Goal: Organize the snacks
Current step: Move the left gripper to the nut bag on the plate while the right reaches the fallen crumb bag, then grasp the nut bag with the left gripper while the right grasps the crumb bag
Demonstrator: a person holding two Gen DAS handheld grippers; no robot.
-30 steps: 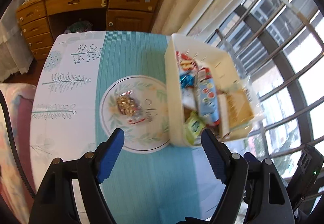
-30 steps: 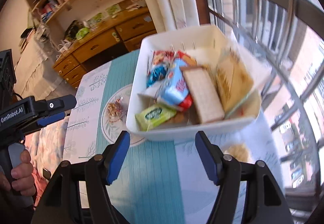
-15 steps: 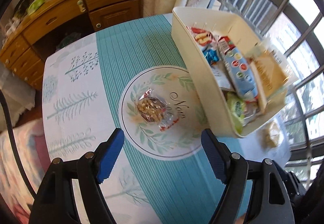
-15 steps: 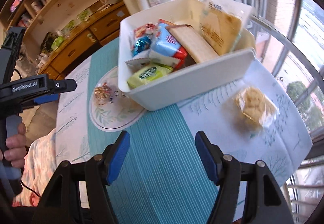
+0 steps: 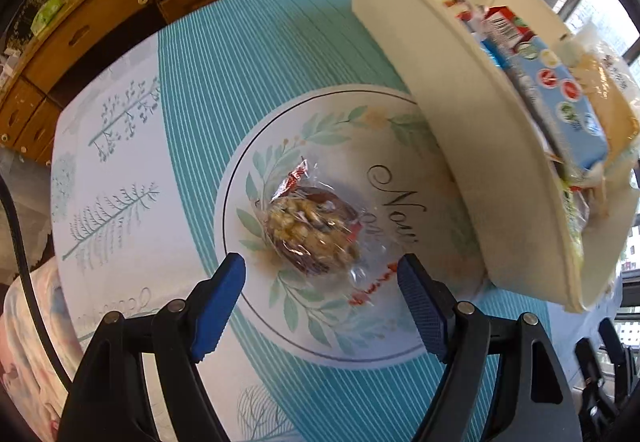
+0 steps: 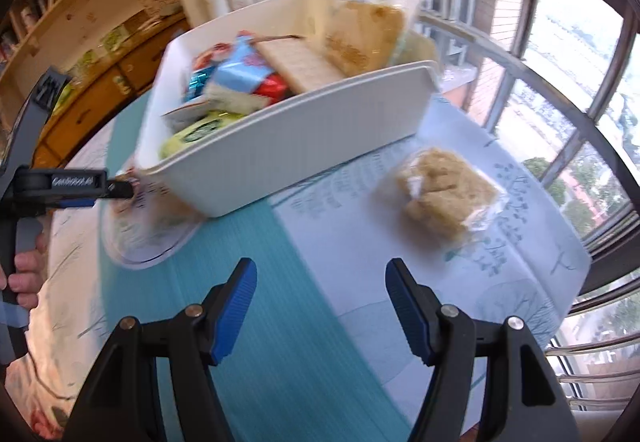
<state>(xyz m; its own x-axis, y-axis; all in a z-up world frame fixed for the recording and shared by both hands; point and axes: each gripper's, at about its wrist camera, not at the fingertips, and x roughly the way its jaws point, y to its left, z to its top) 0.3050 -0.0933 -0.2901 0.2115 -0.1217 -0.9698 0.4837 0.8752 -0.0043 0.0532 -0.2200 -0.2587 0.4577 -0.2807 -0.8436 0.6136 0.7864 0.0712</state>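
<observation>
A nut-and-chocolate snack in clear wrap (image 5: 312,230) lies on the round leaf motif of the tablecloth. My left gripper (image 5: 320,282) hangs open just above it, blue pads on either side, not touching. A white bin (image 5: 460,130) (image 6: 300,146) full of wrapped snacks stands to the right of that snack. In the right wrist view a clear bag of pale crumbly biscuits (image 6: 444,194) lies on the cloth right of the bin. My right gripper (image 6: 320,290) is open over bare teal cloth, short of the biscuits. The left gripper (image 6: 80,186) shows at that view's left edge, held by a hand (image 6: 24,274).
The table's right edge runs close to a barred window (image 6: 560,82). A wooden dresser with drawers (image 5: 120,14) and shelves (image 6: 80,2) stand behind the table. Striped teal cloth (image 6: 280,282) lies in front of the bin.
Both grippers have dropped toward the table and tilted downward. The left one has closed in over the wrapped nut snack. The biscuit bag came into the right wrist view and now looms larger.
</observation>
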